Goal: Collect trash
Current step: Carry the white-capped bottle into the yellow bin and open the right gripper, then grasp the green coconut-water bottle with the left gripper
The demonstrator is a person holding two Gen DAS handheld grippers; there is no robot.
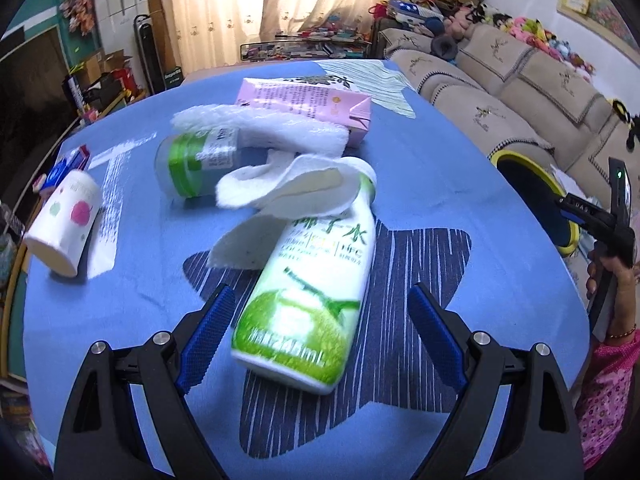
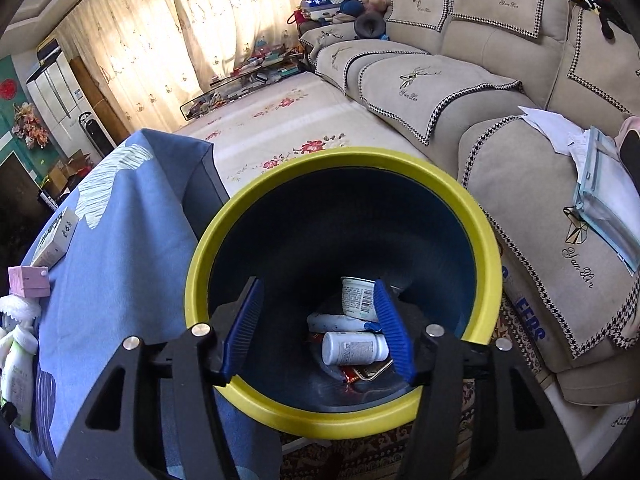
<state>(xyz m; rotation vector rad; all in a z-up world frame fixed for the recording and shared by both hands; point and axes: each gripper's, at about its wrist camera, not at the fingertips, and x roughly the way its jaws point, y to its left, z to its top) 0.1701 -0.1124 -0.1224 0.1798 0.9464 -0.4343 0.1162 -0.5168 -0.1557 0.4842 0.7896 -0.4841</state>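
Part done: the bin [image 2: 344,420] beside the tabletop [image 1: 460,184] already holds a white pill bottle [image 2: 354,347], a cup [image 2: 357,297] and wrappers. The right tongs [image 2: 320,332] hang over it, parted and empty. Left on the tabletop: a coconut-water bottle [image 1: 312,292] between the wide-open left tongs [image 1: 320,328], untouched, plus tissues [image 1: 280,188], a green jar [image 1: 192,164], a pink carton [image 1: 308,100] and a paper cup [image 1: 64,224].

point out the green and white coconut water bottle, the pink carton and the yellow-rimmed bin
green and white coconut water bottle [image 1: 308,296], left wrist view, label
pink carton [image 1: 304,100], left wrist view, printed side
yellow-rimmed bin [image 2: 340,160], right wrist view, far rim
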